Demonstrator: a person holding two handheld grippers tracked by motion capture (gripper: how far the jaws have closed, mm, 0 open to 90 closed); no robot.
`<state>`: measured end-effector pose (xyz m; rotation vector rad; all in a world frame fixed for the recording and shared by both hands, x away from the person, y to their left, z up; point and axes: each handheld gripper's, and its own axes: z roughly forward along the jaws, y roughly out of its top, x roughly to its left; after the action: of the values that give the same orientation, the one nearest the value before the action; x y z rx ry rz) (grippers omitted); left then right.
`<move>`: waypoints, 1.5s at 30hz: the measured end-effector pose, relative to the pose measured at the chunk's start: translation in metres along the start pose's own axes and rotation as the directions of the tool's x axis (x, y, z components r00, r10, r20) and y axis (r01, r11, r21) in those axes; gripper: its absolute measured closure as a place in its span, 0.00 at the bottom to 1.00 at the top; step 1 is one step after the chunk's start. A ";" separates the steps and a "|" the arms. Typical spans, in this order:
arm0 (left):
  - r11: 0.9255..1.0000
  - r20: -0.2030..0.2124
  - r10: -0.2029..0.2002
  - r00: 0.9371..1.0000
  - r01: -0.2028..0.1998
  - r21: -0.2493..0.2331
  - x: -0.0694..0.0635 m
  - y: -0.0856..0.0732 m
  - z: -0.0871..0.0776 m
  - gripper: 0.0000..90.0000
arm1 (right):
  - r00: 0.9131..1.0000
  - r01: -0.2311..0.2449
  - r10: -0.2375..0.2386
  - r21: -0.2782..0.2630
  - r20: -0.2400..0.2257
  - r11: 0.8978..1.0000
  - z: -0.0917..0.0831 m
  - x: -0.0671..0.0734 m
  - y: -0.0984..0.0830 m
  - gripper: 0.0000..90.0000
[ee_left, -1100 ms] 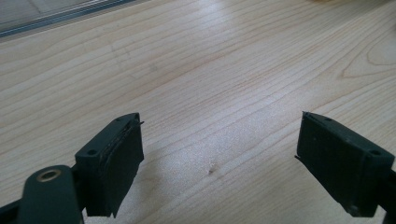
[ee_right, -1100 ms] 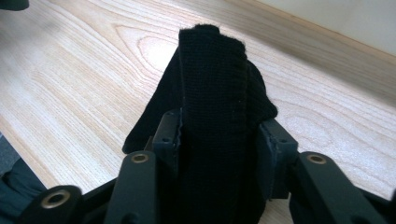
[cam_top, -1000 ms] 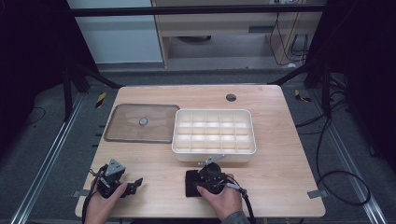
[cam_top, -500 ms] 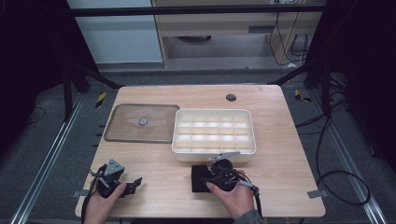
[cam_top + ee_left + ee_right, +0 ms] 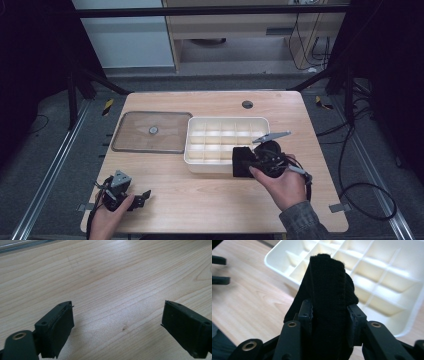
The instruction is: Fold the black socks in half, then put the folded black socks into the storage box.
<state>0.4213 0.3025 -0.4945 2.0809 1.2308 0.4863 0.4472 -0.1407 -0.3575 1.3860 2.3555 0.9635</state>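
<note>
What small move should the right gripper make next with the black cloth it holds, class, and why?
Probably carry it a little farther over the white divided tray and lower it into a near compartment. The right gripper is shut on the folded black cloth, held above the tray's near edge, and the compartments look empty. The left gripper rests open over bare table.

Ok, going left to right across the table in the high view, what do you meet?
Left gripper → clear lid → white divided tray → black folded cloth → right gripper holding it.
</note>
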 end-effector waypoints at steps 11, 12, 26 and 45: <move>0.999 -0.026 -0.038 0.999 0.038 -0.012 0.003 -0.003 0.000 0.07 | 0.993 0.051 -0.052 0.008 0.107 0.999 -0.038 -0.016 0.041 0.71; 0.999 -0.028 -0.037 0.999 0.037 -0.013 0.003 -0.003 0.001 0.07 | 0.991 0.056 -0.057 0.007 0.121 0.998 -0.041 -0.017 0.045 0.71; 0.999 -0.033 -0.033 0.999 0.032 -0.020 0.003 -0.002 0.003 0.05 | 0.977 0.092 -0.095 0.025 0.193 0.995 -0.059 -0.035 0.081 0.70; 0.999 -0.052 -0.039 0.998 0.039 -0.001 0.004 -0.004 0.007 0.05 | 0.965 0.099 -0.117 0.087 0.234 0.991 -0.015 -0.053 0.073 0.70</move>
<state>0.4253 0.3043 -0.5024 2.0515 1.2996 0.5258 0.5170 -0.1674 -0.3049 1.3027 2.2782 0.6461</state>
